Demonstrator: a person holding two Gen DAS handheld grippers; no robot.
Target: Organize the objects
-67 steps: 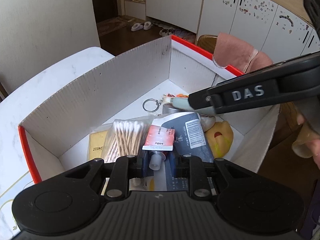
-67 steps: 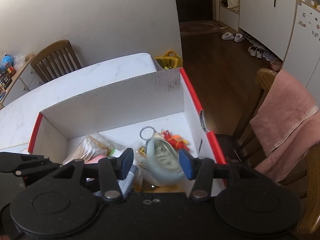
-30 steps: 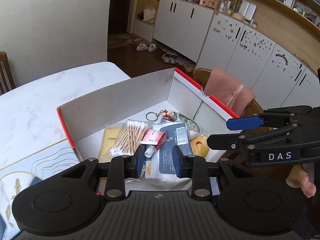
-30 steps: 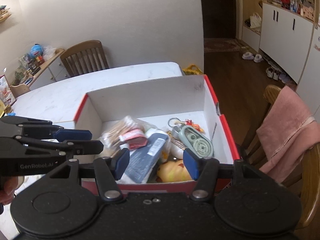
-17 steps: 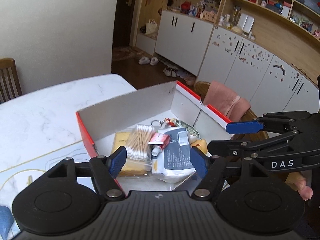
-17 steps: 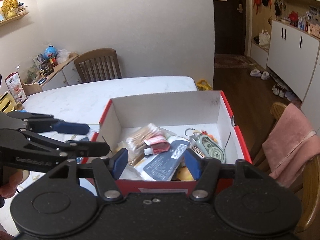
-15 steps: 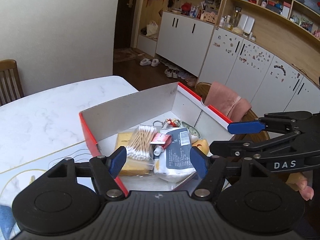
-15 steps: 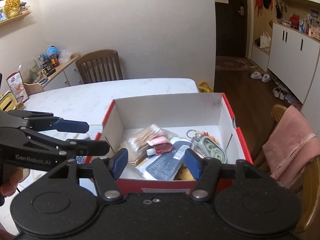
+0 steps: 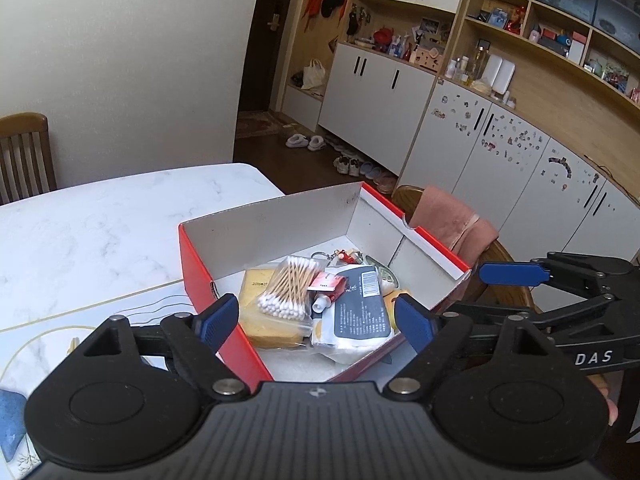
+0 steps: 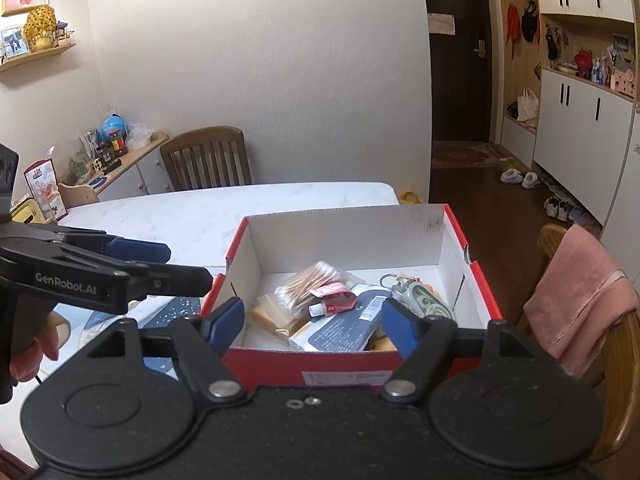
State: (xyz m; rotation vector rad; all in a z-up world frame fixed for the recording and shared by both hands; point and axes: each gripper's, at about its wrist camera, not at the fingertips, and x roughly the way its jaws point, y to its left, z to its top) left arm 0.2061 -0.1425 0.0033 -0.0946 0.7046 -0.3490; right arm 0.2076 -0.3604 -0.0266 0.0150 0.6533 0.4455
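- Red cardboard box (image 10: 352, 364) with white inner walls sits on the white marble surface (image 10: 208, 216), at centre frame in both views.
- Inside it lie a bag of cotton swabs (image 9: 290, 286), a small red-and-white tube (image 9: 326, 290), a dark barcoded pouch (image 9: 360, 308), a yellow packet (image 9: 256, 312) and a green tape dispenser (image 10: 426, 300) beside a key ring (image 10: 388, 279).
- Left claw (image 9: 316, 322) hangs above the box's near left corner, jaws spread wide, holding nothing.
- Right claw (image 10: 312, 324) hangs over the box's near wall, jaws equally wide, also empty.
- Pink towel (image 10: 580, 292) drapes a wooden chair (image 10: 616, 380) at right frame.
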